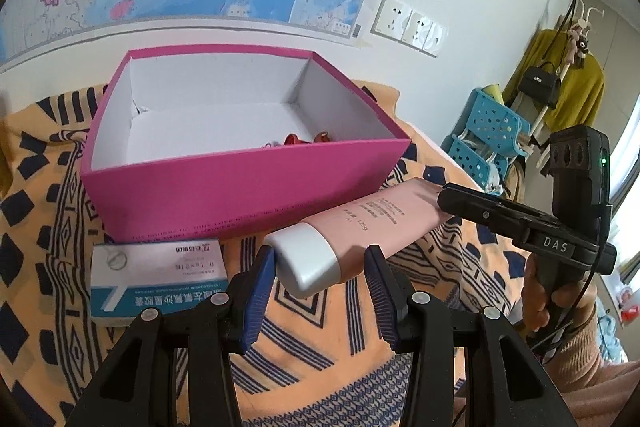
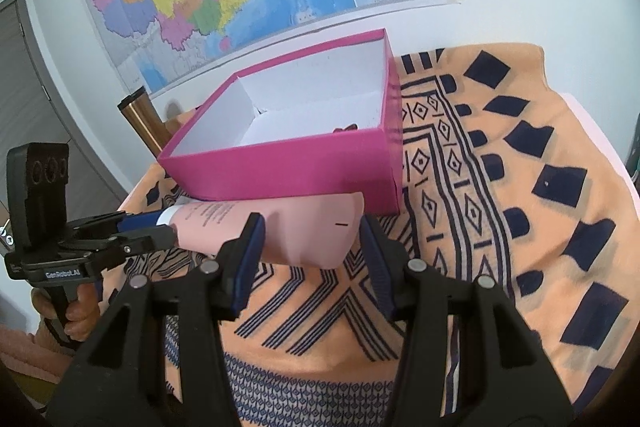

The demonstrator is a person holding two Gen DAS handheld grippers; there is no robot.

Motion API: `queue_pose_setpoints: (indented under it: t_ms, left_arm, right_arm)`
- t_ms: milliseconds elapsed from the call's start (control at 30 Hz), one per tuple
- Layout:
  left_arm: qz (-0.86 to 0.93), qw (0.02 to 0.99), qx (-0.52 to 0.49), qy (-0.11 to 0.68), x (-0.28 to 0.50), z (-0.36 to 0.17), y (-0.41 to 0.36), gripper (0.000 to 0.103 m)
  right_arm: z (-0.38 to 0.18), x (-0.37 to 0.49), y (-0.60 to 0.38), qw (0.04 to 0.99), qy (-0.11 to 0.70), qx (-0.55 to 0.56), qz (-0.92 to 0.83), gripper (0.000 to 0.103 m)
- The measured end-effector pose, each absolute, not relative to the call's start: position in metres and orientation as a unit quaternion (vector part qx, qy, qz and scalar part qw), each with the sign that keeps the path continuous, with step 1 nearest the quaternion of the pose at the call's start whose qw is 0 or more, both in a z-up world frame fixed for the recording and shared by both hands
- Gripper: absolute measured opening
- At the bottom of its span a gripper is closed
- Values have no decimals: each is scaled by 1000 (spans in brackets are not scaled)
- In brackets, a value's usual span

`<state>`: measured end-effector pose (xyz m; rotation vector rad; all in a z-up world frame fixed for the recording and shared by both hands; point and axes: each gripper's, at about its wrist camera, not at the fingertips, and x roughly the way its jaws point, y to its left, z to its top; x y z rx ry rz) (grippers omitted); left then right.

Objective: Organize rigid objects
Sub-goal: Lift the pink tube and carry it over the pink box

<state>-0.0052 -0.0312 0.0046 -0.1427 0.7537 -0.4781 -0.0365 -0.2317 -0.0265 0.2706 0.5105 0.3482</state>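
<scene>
Left gripper (image 1: 320, 267): lower centre of its view, blue-padded black tongs clamped on the tube's silver cap end.
Right gripper (image 2: 310, 239): lower centre of its view, tongs pinching the tube's flat crimped end.
Pink plastic squeeze tube (image 1: 360, 227): held between both grippers, just in front of the box.
Magenta cardboard box (image 1: 240, 183): open, white-lined, mid-frame; small red items inside.
Blue-and-white carton (image 1: 156, 275): lower left, on orange patterned cloth (image 2: 500, 187).

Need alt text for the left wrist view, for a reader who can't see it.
A pink tube is held at both ends: its white cap between the left hand-held gripper pads, its far end in the right hand-held gripper. Behind it sits an open magenta box; a blue-and-white carton lies on the patterned cloth.
</scene>
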Motion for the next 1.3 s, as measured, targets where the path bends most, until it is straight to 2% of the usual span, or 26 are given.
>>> queue_pose_setpoints:
  t_ms: [1300]
  left_arm:
    - [-227,916,-56,327,11,34,-34,46]
  right_arm:
    - [11,-16,-238,955,213,115,169,52]
